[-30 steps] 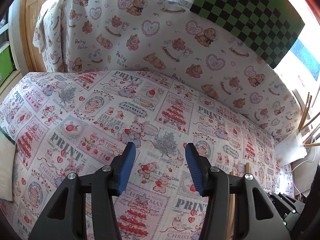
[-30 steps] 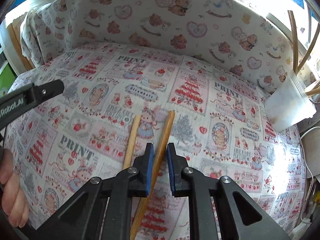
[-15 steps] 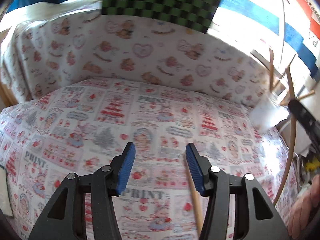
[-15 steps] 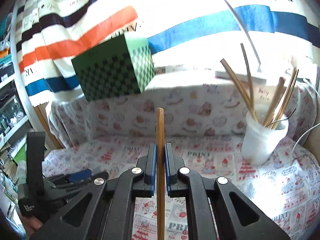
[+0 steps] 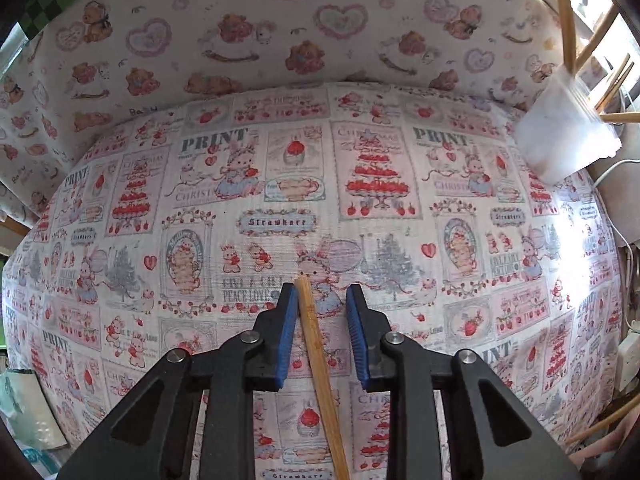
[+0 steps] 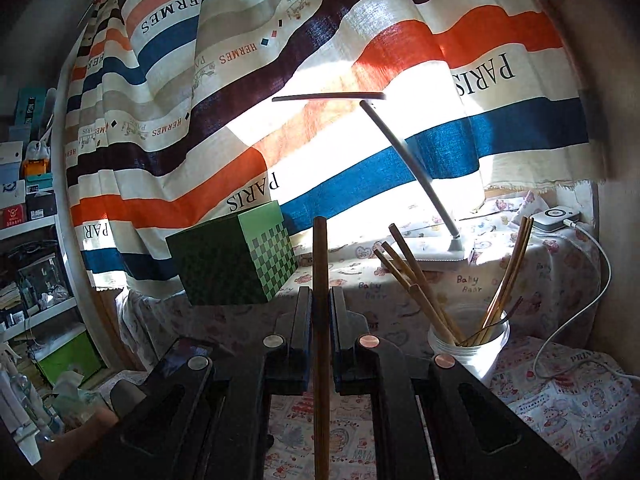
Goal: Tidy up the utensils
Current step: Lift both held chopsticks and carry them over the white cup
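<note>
Printed cloth (image 5: 400, 184) with strawberries, rabbits and the word PRINT covers the worktop, and a bear-and-heart cloth (image 5: 280, 40) rises behind it. A striped curtain (image 6: 360, 80) hangs at the back with sun coming through, a green checked box (image 6: 236, 256) and a thin desk lamp (image 6: 408, 168) stand before it, and cluttered shelves (image 6: 28, 240) fill the left edge of the right wrist view.

A second ago both chopsticks lay side by side on the cloth, with the right fingers already closed round one and the left fingers wide apart over bare cloth. Now the right gripper (image 6: 320, 320) looks level across the room with its chopstick (image 6: 320, 280) clamped upright between the fingers, and the white cup (image 6: 468, 344) of chopsticks stands just to its right. The left gripper (image 5: 322, 312) points steeply down at the cloth over the other chopstick (image 5: 316, 344), which lies on the worktop between its blue pads (image 5: 286, 340). Its jaws are closing, with the left pad about at the stick and a gap on the right. In the left wrist view the cup (image 5: 560, 140) sits at the far right corner.
</note>
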The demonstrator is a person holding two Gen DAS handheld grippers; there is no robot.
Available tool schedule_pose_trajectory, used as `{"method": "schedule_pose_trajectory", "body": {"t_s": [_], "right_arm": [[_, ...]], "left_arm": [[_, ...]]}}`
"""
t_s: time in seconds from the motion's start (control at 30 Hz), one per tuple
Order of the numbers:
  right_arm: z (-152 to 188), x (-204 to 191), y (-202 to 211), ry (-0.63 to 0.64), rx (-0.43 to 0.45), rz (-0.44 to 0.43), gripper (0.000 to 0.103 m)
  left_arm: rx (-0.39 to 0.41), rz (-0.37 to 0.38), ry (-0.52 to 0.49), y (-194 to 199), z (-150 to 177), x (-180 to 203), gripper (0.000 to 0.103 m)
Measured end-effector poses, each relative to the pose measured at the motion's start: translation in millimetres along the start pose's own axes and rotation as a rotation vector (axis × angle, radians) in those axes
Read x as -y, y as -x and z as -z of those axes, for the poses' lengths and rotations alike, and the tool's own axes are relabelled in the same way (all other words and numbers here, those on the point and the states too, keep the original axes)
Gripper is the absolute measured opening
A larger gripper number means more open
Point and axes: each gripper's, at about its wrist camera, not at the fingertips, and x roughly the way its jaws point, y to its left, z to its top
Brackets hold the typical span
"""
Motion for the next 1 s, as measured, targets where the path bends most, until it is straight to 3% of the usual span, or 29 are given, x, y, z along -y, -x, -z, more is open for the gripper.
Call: {"method": "schedule_pose_trajectory", "body": {"t_s": [0.1,0.17,0.23,0.33,0.47,0.63,0.7,0.77,0.8,0.87,1.0], "right_arm": [[0.9,1.3,0.9,0.001,-0.009,0.006,0.009],[2.9,1.4,-6.1,0.019,-0.066,0.022,0.009],[9.7,1.7,-27.0,0.059,-0.221,0.030,0.009],[41.0,16.4,-73.5,0.038,-0.535,0.074,0.009],[72.0,33.2,-105.8,-0.019,-0.702,0.059,0.009],[94.6,47.5,-126.2,-0.060,-0.781,0.089,0.009],[101.6,49.3,-132.2,-0.041,-0.794,0.118,0.018],[105.5,50.5,-135.1,-0.023,-0.770,0.176,0.055],[105.3,49.2,-135.4,-0.012,-0.741,0.200,0.059],[106.2,45.9,-135.6,0.014,-0.722,0.191,0.059],[110.3,47.8,-146.7,0.025,-0.769,0.200,0.052]], "left_arm": [[0.003,-0.028,0.001,-1.0,-0.2,0.7,0.023],[-0.002,-0.033,0.020,-1.4,-1.6,-1.2,0.020],[-0.005,-0.042,0.041,-1.5,-2.8,-4.4,0.010],[-0.019,-0.031,0.052,-1.1,-7.2,-12.2,0.007],[0.101,0.014,0.127,27.7,-12.3,-37.6,0.006],[0.294,0.046,0.129,92.4,-11.6,-49.5,0.006],[0.388,0.026,0.118,121.8,-11.4,-52.0,0.006],[0.465,-0.025,0.101,147.2,-12.3,-51.8,0.006],[0.496,-0.053,0.095,157.5,-10.5,-52.0,0.006],[0.556,-0.070,0.092,175.7,-7.9,-49.1,0.006],[0.649,-0.028,0.102,202.1,1.5,-50.0,0.006]]}}
